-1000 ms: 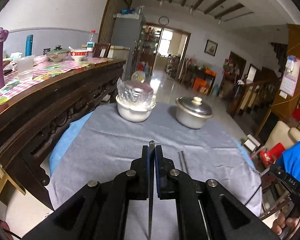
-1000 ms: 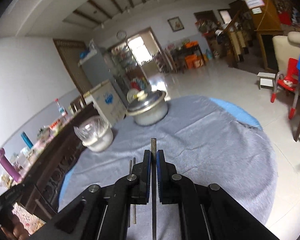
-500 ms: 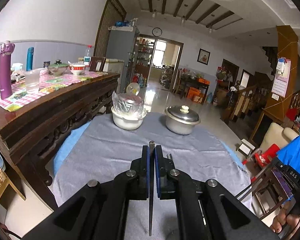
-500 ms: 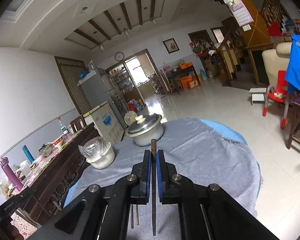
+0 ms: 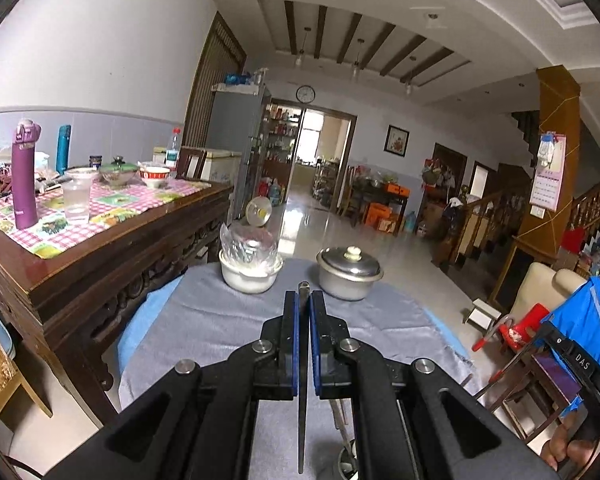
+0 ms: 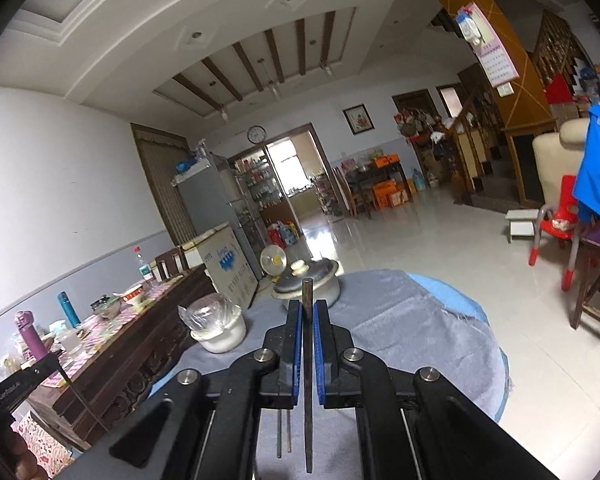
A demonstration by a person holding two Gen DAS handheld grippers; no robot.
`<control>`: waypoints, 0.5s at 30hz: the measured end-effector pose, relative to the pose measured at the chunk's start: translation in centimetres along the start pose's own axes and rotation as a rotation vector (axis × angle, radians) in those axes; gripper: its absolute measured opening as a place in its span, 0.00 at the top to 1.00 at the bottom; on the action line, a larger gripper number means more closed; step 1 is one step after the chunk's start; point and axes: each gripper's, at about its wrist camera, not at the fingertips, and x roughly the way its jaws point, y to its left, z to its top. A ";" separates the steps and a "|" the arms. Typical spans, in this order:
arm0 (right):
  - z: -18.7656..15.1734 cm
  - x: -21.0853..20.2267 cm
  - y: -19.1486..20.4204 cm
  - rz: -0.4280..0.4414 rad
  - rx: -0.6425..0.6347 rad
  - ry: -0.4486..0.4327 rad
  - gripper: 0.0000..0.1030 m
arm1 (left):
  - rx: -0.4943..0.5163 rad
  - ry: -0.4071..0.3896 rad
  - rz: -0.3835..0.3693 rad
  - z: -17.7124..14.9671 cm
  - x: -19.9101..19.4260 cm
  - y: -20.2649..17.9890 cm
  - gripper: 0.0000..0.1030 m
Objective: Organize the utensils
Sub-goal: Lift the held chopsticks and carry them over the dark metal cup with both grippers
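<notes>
Hiding most of each thin rod, likely chopstick: left gripper (image 5: 304,300) clamps one, right gripper (image 6: 308,306) another; lidded pot (image 5: 349,274) beyond

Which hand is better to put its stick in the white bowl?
Probably left. The left gripper, jaws shut on a chopstick, points almost at the white bowl; the right gripper faces the lidded pot instead.

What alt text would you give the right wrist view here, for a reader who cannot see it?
The right gripper is shut on a thin metal chopstick that runs lengthwise between its blue pads, above a round table under a grey cloth. Beyond stand a lidded metal pot and a white bowl covered in clear plastic; two more chopsticks lie below.
</notes>
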 end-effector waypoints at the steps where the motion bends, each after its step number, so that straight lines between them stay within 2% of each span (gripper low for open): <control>1: 0.1 -0.4 0.3 0.005 -0.008 -0.005 0.94 | 0.002 -0.010 -0.003 0.2 -0.5 -0.1 0.95; 15: 0.7 -3.3 3.6 0.065 -0.078 -0.022 0.94 | 0.000 -0.085 -0.070 2.6 -4.2 -1.5 0.95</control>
